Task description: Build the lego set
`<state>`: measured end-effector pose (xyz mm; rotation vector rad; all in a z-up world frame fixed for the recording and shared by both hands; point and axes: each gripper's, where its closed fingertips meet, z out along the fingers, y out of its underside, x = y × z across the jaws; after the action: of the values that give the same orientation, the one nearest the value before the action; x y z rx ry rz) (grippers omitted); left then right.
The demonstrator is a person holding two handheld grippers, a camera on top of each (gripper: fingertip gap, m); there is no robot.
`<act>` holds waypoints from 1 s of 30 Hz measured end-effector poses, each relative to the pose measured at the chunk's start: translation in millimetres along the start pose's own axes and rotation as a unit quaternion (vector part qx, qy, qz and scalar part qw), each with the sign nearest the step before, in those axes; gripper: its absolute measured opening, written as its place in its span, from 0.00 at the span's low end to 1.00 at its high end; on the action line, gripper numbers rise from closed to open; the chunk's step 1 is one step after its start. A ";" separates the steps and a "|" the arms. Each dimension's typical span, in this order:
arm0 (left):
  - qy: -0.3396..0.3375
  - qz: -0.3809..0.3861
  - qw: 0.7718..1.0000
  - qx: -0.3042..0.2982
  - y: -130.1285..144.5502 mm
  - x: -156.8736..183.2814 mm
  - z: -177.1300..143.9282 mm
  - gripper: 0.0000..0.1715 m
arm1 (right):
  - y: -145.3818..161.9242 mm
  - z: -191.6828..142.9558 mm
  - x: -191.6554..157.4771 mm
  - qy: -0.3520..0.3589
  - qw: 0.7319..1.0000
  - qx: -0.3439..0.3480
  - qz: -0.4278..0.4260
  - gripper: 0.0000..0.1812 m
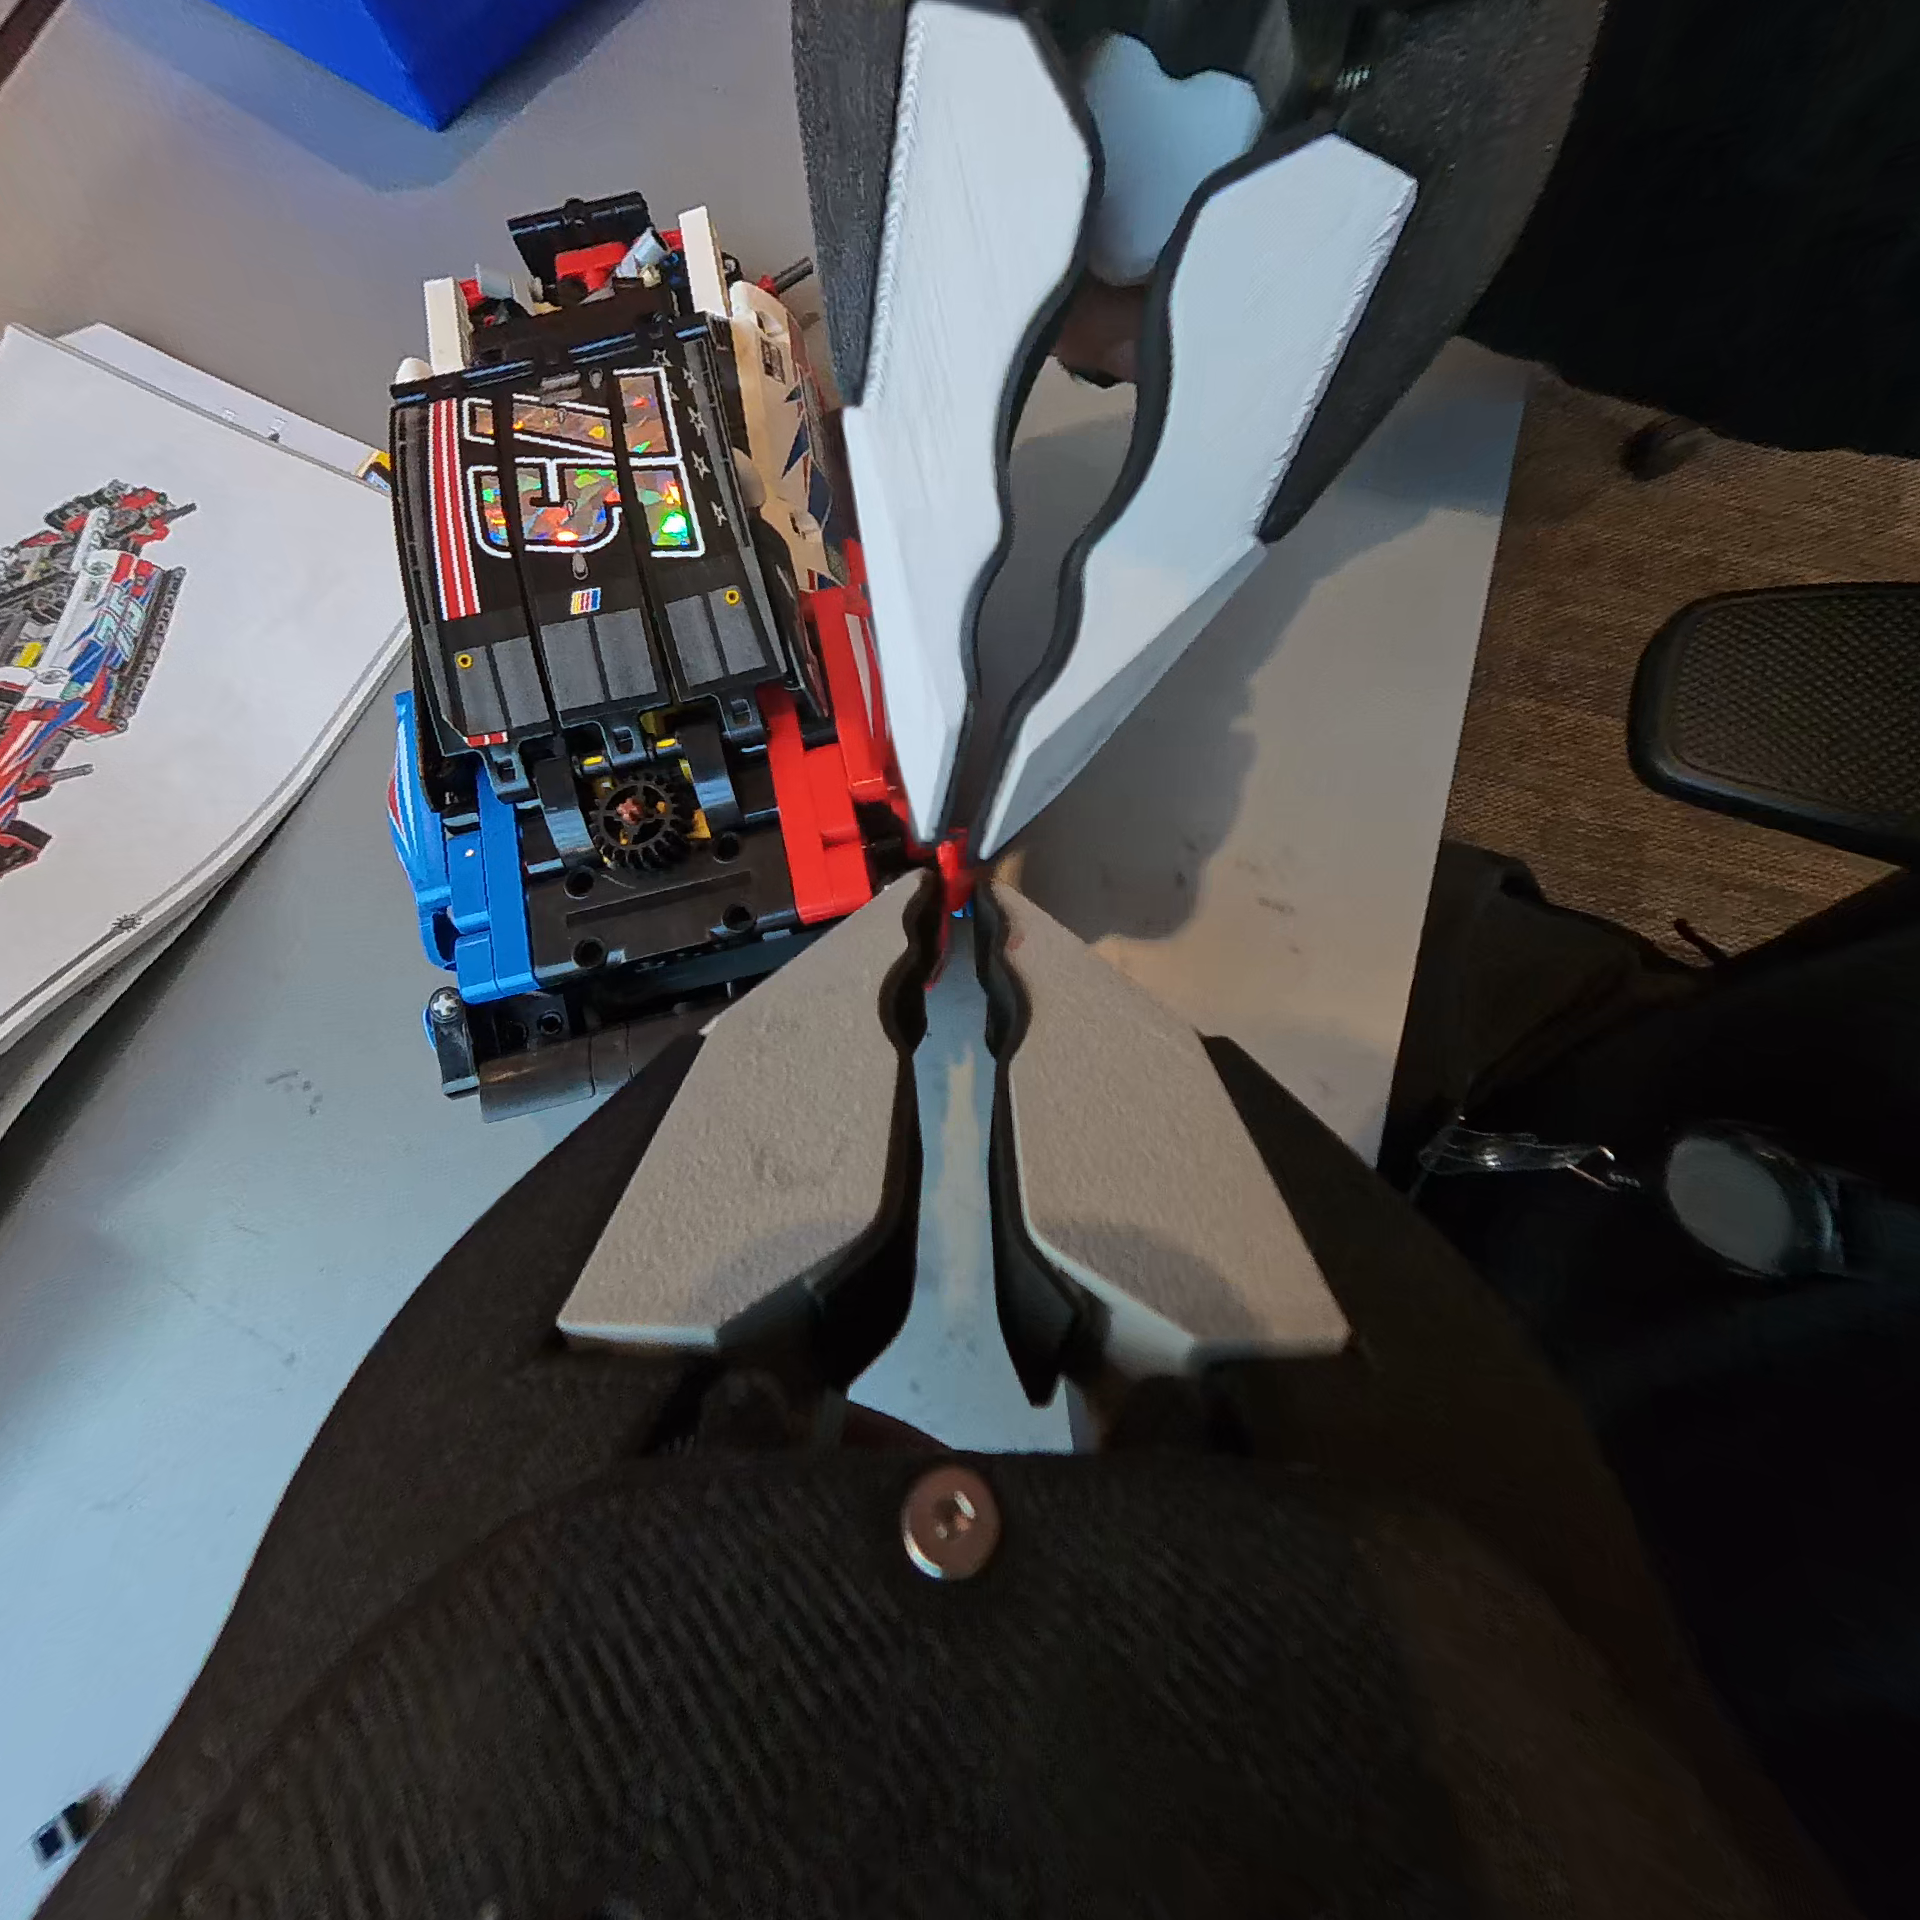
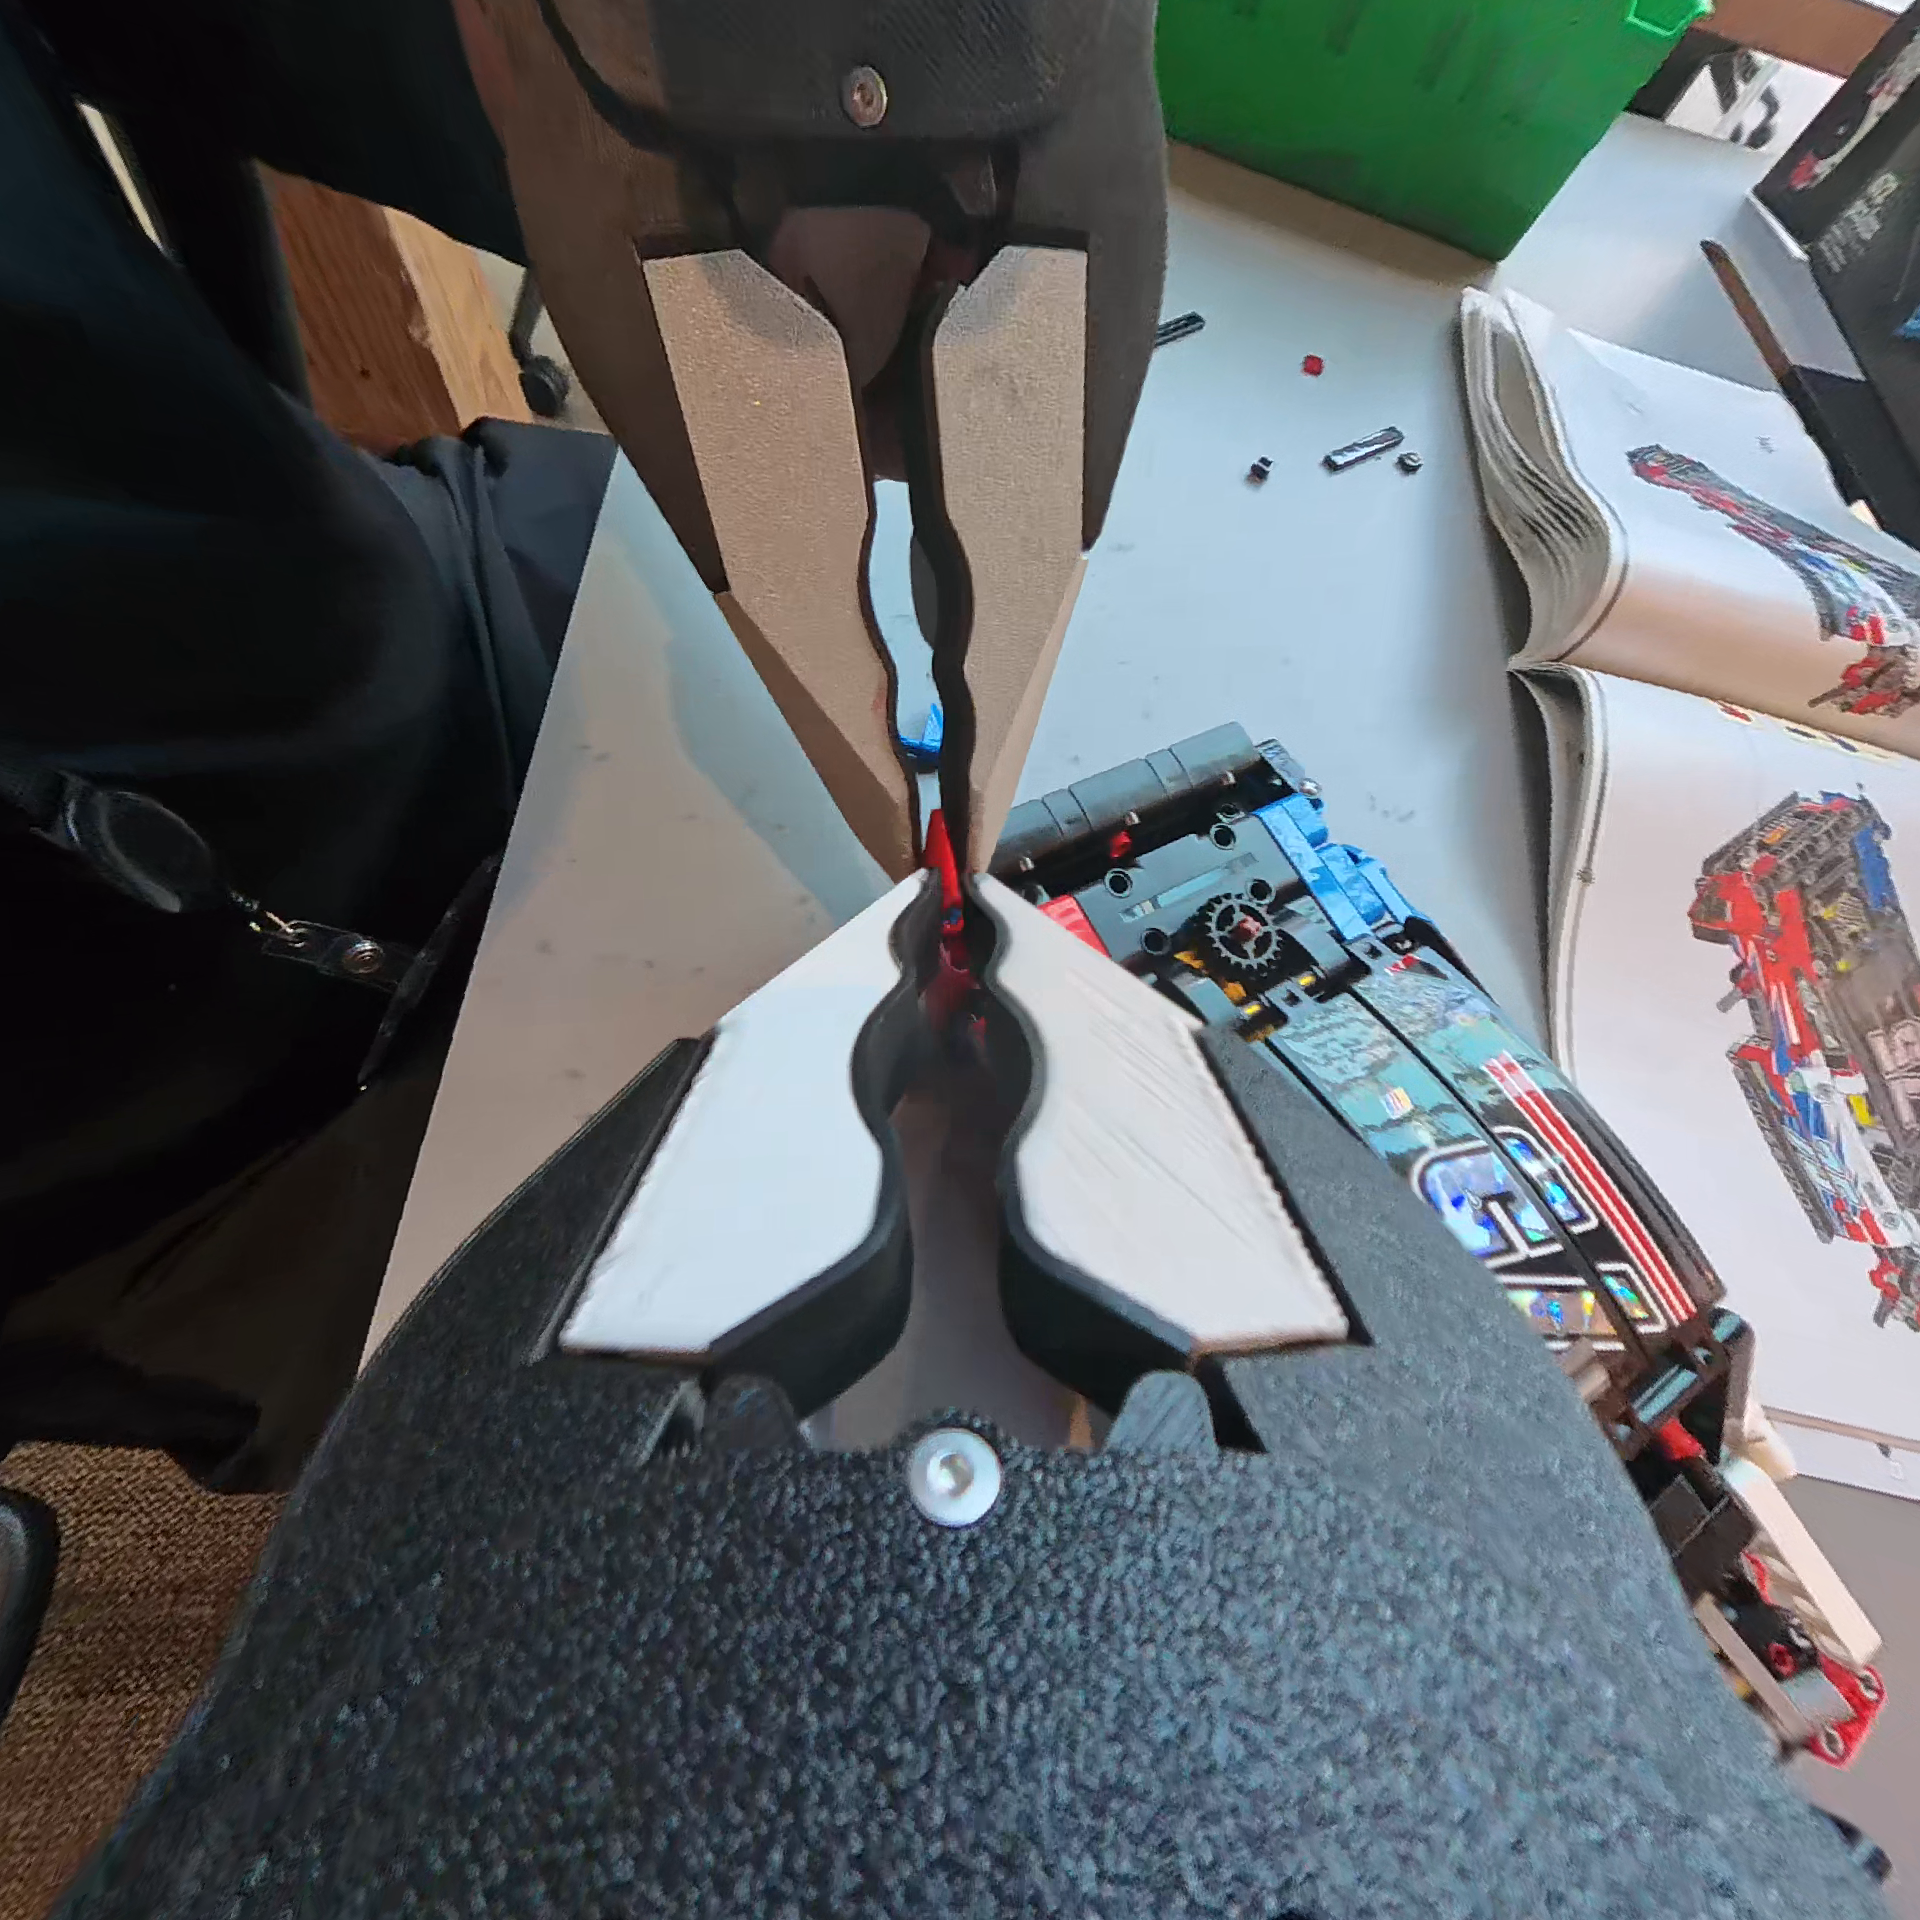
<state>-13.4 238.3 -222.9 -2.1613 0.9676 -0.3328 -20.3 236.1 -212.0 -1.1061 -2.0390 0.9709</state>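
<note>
Red plastic shows where the two tools meet: a small red lego piece (image 1: 948,871) sits at the centre of the left wrist view, pinched from both ends. The left gripper (image 1: 951,894), rising from the bottom of the frame, has its jaws pressed together on the piece; the right gripper (image 1: 951,842), coming down from the top, also has its jaws pinching it. In the right wrist view the same red lego piece (image 2: 943,914) is clamped between the right gripper (image 2: 948,894) from below and the left gripper (image 2: 940,857) from above, tip to tip.

The lego car (image 1: 613,644), black-roofed with blue and red sides, rests on the grey table (image 1: 208,1299) just left of the jaws in the left wrist view. An open instruction booklet (image 1: 177,644) lies at the left edge. In the right wrist view a few small loose parts (image 2: 1361,449) lie on the table at upper right, and a green bin (image 2: 1403,104) stands at the top.
</note>
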 end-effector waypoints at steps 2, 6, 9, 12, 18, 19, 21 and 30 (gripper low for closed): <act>0.003 -0.003 1.000 0.005 -1.0 -0.5 -1.9 0.02 | 0.3 -0.4 -0.9 -0.006 1.000 0.002 0.005 0.04; 0.010 0.004 1.000 0.027 -5.1 -0.7 -5.8 0.02 | 0.9 -1.2 2.3 -0.004 1.000 0.002 0.012 0.05; 0.013 0.007 0.999 0.039 -7.6 -0.6 -7.2 0.02 | 0.4 -1.1 0.7 -0.012 1.000 0.001 0.012 0.05; 0.025 -0.009 0.998 0.049 -7.8 -0.1 -7.6 0.02 | -0.2 -1.3 0.3 -0.016 1.000 0.002 0.012 0.04; 0.030 -0.031 0.998 0.047 -1.7 -2.7 -7.4 0.02 | 4.0 1.0 1.2 -0.011 1.000 -0.018 0.017 0.04; 0.025 -0.029 0.998 0.042 1.2 -3.9 -7.4 0.03 | 6.8 1.1 2.1 -0.007 0.999 -0.027 0.016 0.03; 0.023 -0.025 0.999 0.036 6.1 -4.7 -7.7 0.05 | 9.6 0.9 3.2 -0.006 0.999 -0.037 0.018 0.03; 0.028 -0.029 0.998 0.049 0.8 -6.5 -4.5 0.04 | 16.5 5.6 4.4 -0.004 0.995 -0.102 -0.019 0.03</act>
<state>-20.6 240.3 -220.0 -2.1043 0.9024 -0.4623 -19.7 244.5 -227.9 -1.1634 -2.1946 0.7617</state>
